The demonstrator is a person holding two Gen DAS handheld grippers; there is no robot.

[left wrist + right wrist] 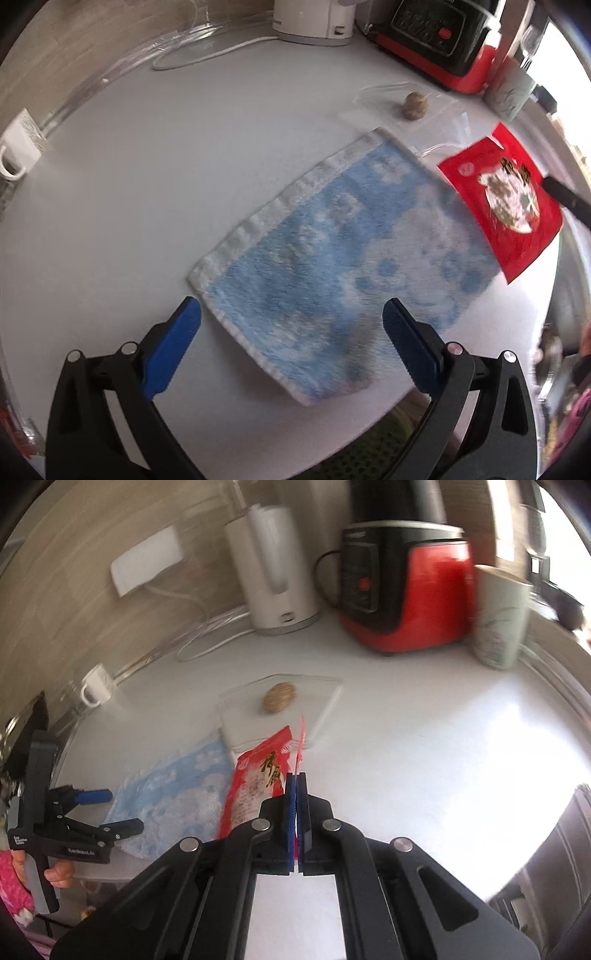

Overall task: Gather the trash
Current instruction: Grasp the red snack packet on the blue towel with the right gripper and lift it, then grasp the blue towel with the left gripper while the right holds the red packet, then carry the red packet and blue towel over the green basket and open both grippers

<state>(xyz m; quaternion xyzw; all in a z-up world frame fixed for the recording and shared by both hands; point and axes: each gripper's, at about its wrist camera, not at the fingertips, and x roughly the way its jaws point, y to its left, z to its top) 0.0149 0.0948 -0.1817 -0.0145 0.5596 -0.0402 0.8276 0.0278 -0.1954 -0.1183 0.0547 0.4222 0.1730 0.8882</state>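
A red snack wrapper [255,775] hangs lifted off the white counter, with my right gripper [295,775] shut on its right edge. In the left wrist view the same wrapper [506,199] floats at the right, and a black finger of the right gripper [565,195] meets it. My left gripper [291,310] is open above the near corner of a blue-and-white towel [332,258], holding nothing. From the right wrist view the left gripper [122,810] sits over the towel [173,786]. A small brown lump [279,698] rests on a clear plastic bag [321,698] behind the wrapper.
At the back stand a white kettle [273,572], a red-and-black blender base [406,590] and a patterned cup [498,624]. A white mug [14,151] sits at the left. A green mesh basket [369,443] shows below the counter's near edge. A hand [59,871] grips the left tool.
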